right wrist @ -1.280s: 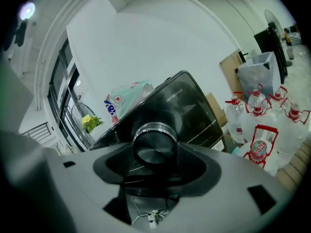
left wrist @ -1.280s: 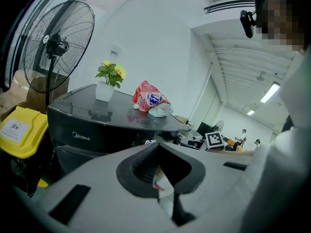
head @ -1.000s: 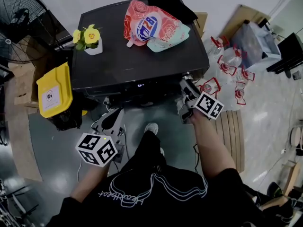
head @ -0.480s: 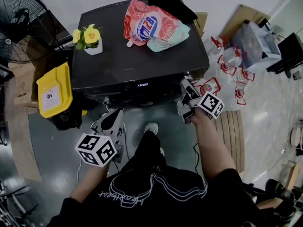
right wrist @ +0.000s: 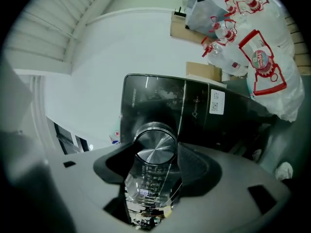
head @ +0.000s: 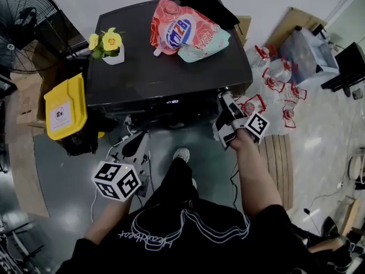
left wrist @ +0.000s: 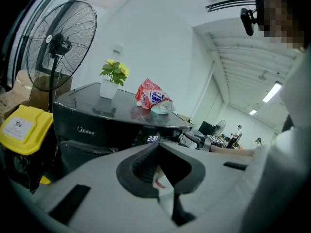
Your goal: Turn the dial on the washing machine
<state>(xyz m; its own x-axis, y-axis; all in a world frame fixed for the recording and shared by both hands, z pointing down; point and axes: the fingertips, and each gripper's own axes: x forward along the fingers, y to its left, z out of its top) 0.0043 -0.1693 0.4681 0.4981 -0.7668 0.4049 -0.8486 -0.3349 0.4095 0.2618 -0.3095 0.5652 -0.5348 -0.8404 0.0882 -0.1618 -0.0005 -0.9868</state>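
While the right hand-held gripper (head: 226, 103) is pushed up against the front of the black washing machine (head: 165, 73), the silver dial (right wrist: 155, 149) is gripped between its jaws, one pad on each side of the rim, so that one's clenched on the dial. The dial is found on the front panel near the machine's right corner, and its brushed metal face is seen head-on in the right gripper view. The left hand-held gripper (head: 137, 141) is held lower down, well apart from the machine, with its jaws closed together and nothing caught between them. On the machine's top surface, a small pot of yellow flowers (head: 110, 45) is parked at the left and a pink detergent pouch (head: 181, 27) is laid toward the back. A lit display (left wrist: 152, 138) can be made out on the front panel. A yellow bin (head: 64, 108) is tucked just beside the machine's left side, with a standing fan (head: 25, 33) behind it.
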